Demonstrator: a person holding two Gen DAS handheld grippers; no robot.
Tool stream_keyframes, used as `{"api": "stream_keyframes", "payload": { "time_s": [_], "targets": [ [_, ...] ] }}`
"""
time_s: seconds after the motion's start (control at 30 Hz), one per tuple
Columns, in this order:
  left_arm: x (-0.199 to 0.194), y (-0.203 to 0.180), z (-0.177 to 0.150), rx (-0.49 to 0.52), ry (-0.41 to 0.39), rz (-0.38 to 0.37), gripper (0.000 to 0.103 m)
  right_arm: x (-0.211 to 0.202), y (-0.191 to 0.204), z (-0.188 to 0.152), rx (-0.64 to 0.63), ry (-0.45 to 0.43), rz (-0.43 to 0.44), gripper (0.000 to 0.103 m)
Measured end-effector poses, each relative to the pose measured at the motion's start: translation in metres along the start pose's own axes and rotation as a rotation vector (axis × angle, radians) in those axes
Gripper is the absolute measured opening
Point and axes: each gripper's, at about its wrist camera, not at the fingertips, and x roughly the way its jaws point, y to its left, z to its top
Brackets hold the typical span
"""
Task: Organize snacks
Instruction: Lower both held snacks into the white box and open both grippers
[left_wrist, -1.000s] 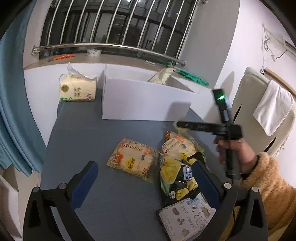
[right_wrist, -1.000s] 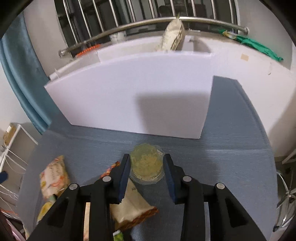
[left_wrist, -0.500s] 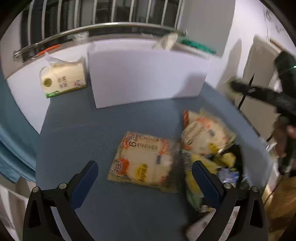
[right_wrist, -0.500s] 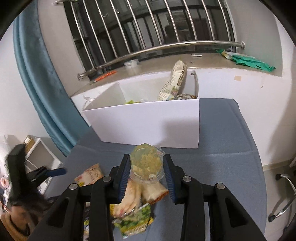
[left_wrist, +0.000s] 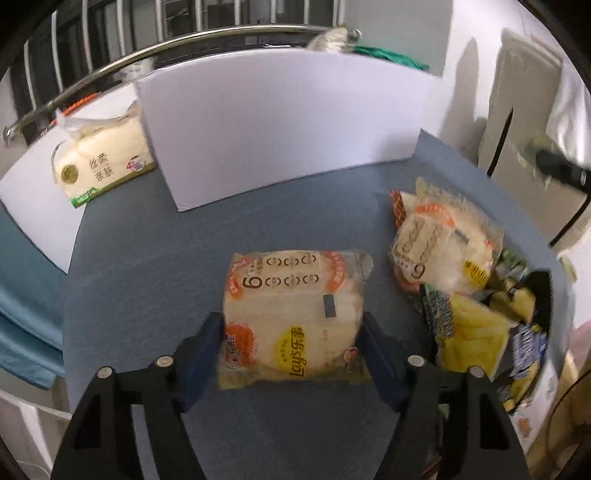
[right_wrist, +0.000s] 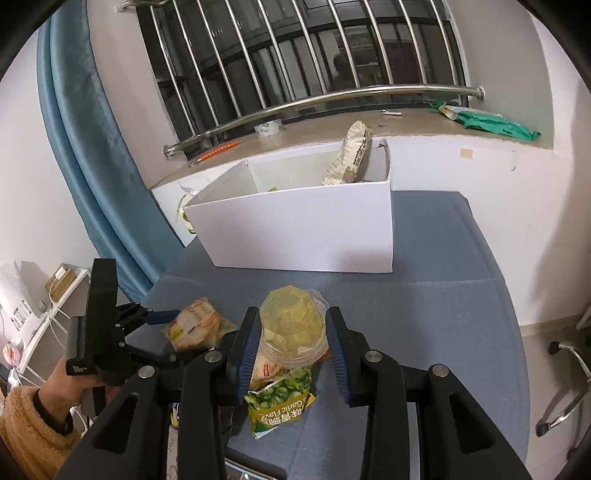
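My left gripper (left_wrist: 291, 339) is closed down on a Lay's chip bag (left_wrist: 291, 310) lying flat on the blue table; its pads touch the bag's two sides. A second similar bag (left_wrist: 443, 243) lies to its right, above a yellow and black packet (left_wrist: 476, 332). My right gripper (right_wrist: 291, 339) is shut on a clear plastic jar of yellow snacks (right_wrist: 291, 328), held above the table in front of the white box (right_wrist: 303, 232). The left gripper also shows in the right wrist view (right_wrist: 162, 332), at the chip bag (right_wrist: 195, 325).
A snack bag (right_wrist: 351, 155) stands in the box's right corner. A tissue pack (left_wrist: 99, 158) sits left of the box. A green garlic-flavour packet (right_wrist: 280, 402) lies under my right gripper. A windowsill with a steel rail (right_wrist: 317, 103) runs behind. A chair base (right_wrist: 565, 384) is at right.
My left gripper moved down and forward and closed from wide open onto the Lay's bag. My right gripper lifted the jar off the table and drew back from the box.
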Motion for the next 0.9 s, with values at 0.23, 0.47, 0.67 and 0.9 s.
{"api": "stream_keyframes", "payload": {
  "time_s": [0.23, 0.47, 0.67, 0.9],
  "targets": [
    [-0.048, 0.011, 0.010, -0.058, -0.148, -0.017, 0.075, -0.001, 0.004, 0.005, 0.007, -0.019, 0.007, 0.039],
    [-0.095, 0.023, 0.076, -0.138, -0.319, -0.057, 0.076, -0.002, 0.014, 0.054, -0.008, -0.095, 0.023, 0.039],
    [-0.097, 0.034, 0.151, -0.136, -0.371, -0.036, 0.076, 0.019, 0.007, 0.125, 0.012, -0.122, 0.017, 0.039],
    [-0.055, 0.043, 0.214, -0.136, -0.329, 0.034, 0.079, 0.070, -0.011, 0.180, 0.018, -0.071, -0.034, 0.039]
  ]
}}
